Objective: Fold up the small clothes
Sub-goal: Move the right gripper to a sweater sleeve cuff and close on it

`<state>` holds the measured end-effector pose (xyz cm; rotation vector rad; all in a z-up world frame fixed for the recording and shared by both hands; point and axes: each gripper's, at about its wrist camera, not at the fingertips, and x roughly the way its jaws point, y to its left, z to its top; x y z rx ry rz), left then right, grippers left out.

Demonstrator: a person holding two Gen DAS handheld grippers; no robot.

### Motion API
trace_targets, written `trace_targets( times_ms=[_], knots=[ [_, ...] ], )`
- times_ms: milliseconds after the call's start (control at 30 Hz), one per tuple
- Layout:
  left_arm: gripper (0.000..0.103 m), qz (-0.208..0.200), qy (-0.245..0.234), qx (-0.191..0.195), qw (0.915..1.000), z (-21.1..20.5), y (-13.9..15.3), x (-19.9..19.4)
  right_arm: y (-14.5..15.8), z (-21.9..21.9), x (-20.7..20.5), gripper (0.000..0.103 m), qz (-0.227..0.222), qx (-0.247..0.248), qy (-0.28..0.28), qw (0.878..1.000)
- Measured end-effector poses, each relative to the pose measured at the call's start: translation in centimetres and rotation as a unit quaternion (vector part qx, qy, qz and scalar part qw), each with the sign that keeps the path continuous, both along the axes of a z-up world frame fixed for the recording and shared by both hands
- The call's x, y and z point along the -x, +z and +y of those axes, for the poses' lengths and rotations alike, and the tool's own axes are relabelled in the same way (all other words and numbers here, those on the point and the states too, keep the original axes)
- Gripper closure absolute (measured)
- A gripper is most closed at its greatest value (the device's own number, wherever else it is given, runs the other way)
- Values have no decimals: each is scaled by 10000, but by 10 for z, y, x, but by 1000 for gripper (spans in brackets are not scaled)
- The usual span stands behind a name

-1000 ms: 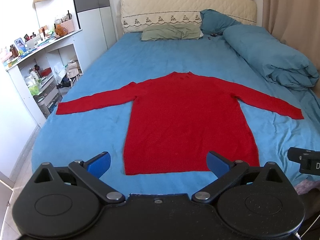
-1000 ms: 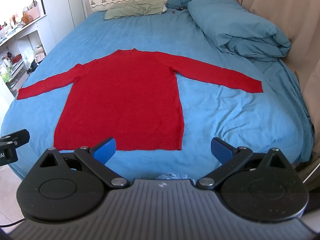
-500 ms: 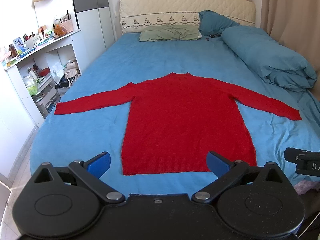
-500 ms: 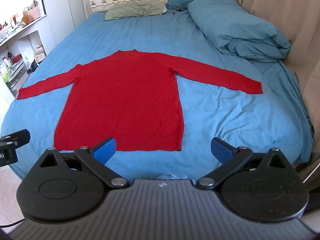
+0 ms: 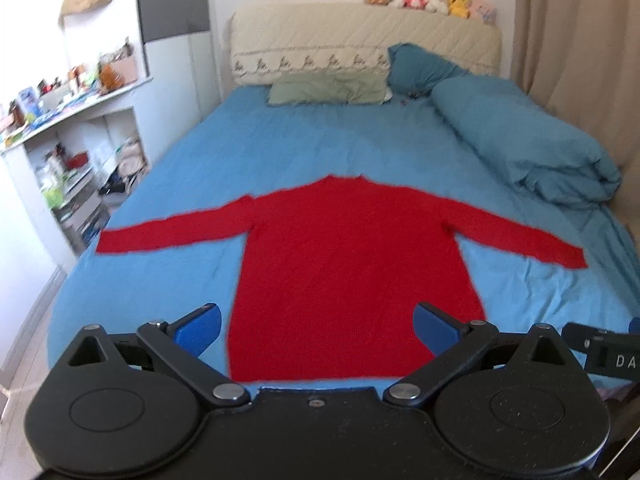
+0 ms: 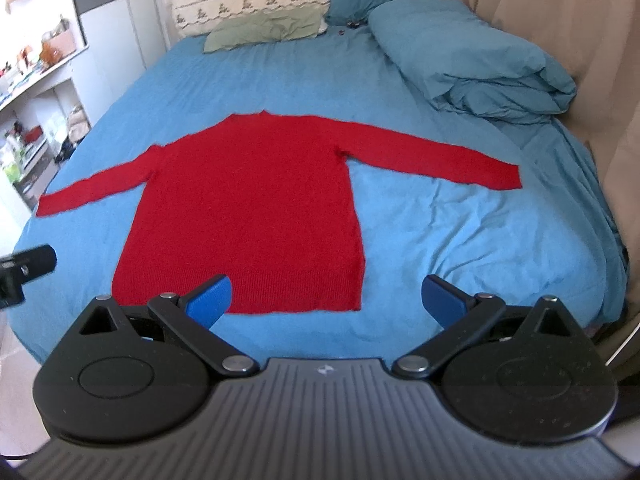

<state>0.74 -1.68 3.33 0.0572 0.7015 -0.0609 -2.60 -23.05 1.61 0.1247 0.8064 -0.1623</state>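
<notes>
while both tools hover level at the foot of the bed (image 5: 280, 152), the left gripper (image 5: 318, 328) sits low in its frame with blue fingers (image 5: 200, 326) spread wide and nothing between them; the right gripper (image 6: 326, 298) is likewise spread and empty. the red sweater (image 6: 248, 208) lies flat at frame centre on the blue sheet, collar toward the headboard (image 5: 360, 40) at the top, hem nearest the fingers, sleeves stretched left and right.
</notes>
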Motion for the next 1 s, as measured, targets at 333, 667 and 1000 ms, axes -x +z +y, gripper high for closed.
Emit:
trace_targets(
  times_ms=[333, 667, 1000],
  knots=[
    [0, -62, -588, 28, 9982, -49, -5, -107, -5, -75, -67, 0, -230, 33, -1011, 9946],
    [0, 328, -1202, 176, 9921, -114, -94, -266, -106, -165, -180, 0, -333, -150, -2354, 9712],
    [0, 1185, -1191, -46, 9858, -156, -171, -357, -222, -244, -286, 0, -335, -549, -3302, 9417]
  ],
)
